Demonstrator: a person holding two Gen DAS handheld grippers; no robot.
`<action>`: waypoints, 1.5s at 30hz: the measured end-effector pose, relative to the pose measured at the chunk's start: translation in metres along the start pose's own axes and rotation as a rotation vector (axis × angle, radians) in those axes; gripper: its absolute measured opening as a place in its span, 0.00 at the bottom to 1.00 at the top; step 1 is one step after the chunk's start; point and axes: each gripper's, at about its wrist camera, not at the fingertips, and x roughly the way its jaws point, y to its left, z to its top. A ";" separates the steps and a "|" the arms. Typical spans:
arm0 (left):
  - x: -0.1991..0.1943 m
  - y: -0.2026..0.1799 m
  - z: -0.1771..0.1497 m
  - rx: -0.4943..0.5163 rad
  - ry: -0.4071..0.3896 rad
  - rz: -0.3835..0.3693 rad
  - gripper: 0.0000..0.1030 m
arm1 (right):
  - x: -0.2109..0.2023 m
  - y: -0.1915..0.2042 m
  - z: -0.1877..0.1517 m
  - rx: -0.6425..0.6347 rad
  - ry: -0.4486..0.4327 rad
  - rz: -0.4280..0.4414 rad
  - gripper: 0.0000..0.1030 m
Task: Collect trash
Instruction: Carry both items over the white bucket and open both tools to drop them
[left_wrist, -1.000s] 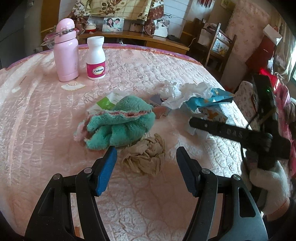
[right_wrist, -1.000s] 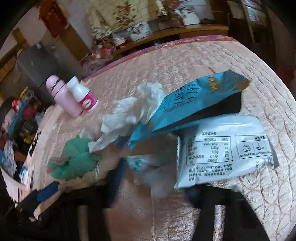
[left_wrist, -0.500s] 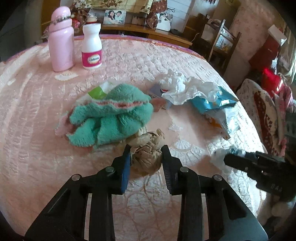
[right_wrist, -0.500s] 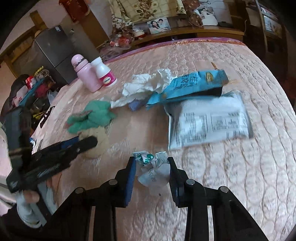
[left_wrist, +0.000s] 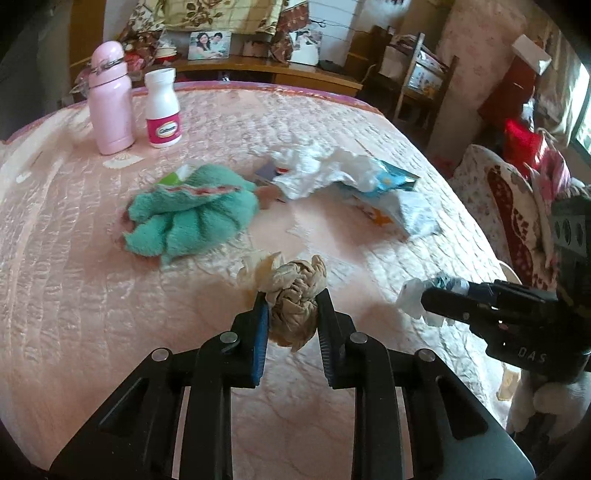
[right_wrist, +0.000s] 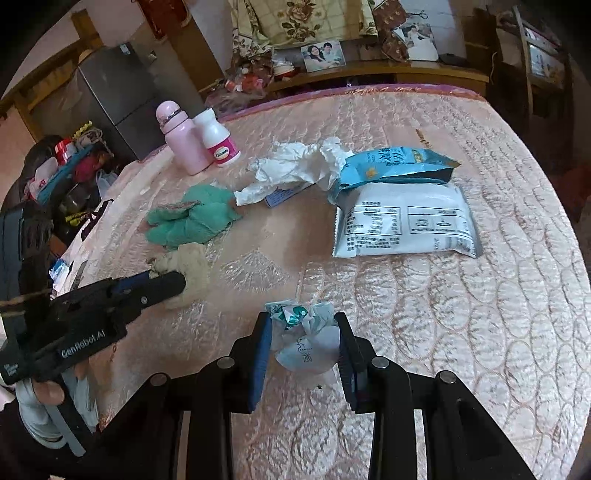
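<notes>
Both grippers are gripping trash over the pink quilted bed (left_wrist: 92, 295).

**L gripper** (left_wrist: 291, 314): jaws narrow, pads pressing both sides of a crumpled brown paper wad (left_wrist: 295, 295). The wad is sitting between the pads near the bed's front edge, just in front of the green towel (left_wrist: 192, 218). Whether it is clear of the quilt cannot be told.

**R gripper** (right_wrist: 304, 339): jaws narrow, clamping a crumpled white wrapper w/ green print (right_wrist: 306, 332). The wrapper is bulging between the pads, close to the quilt; contact w/ the quilt unclear.

**Handling, judged:**
- Both wads are looking very light, soft and compressible; no breakage risk.
- The paper wad is creased and rough, so it is probably gripping well. Loose flaps at its top are sticking out past the pads and may snag.
- The wrapper looks like smooth film, so it is likely more slippery. Hold across the densest part of the ball, as now, not by a loose corner.

**Remaining trash on the bed:**
- White crumpled tissue (right_wrist: 295, 170): soft; pinch at its bunched middle.
- Blue snack bag (right_wrist: 395, 166) and white snack bag (right_wrist: 402, 225): flat, thin, slick. They are overlapping at one edge; take by an edge or corner.

Pink flask (left_wrist: 110, 99) and white pill bottle (left_wrist: 162, 107) are standing at the far side, likely not trash.
</notes>
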 end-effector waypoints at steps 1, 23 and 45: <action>-0.001 -0.004 -0.001 0.007 0.001 -0.002 0.21 | -0.002 0.001 0.000 0.000 -0.003 -0.004 0.31; 0.005 -0.115 -0.001 0.164 0.004 -0.084 0.21 | -0.077 -0.055 -0.034 0.078 -0.071 -0.120 0.31; 0.048 -0.256 0.002 0.320 0.080 -0.269 0.21 | -0.151 -0.170 -0.077 0.255 -0.082 -0.311 0.31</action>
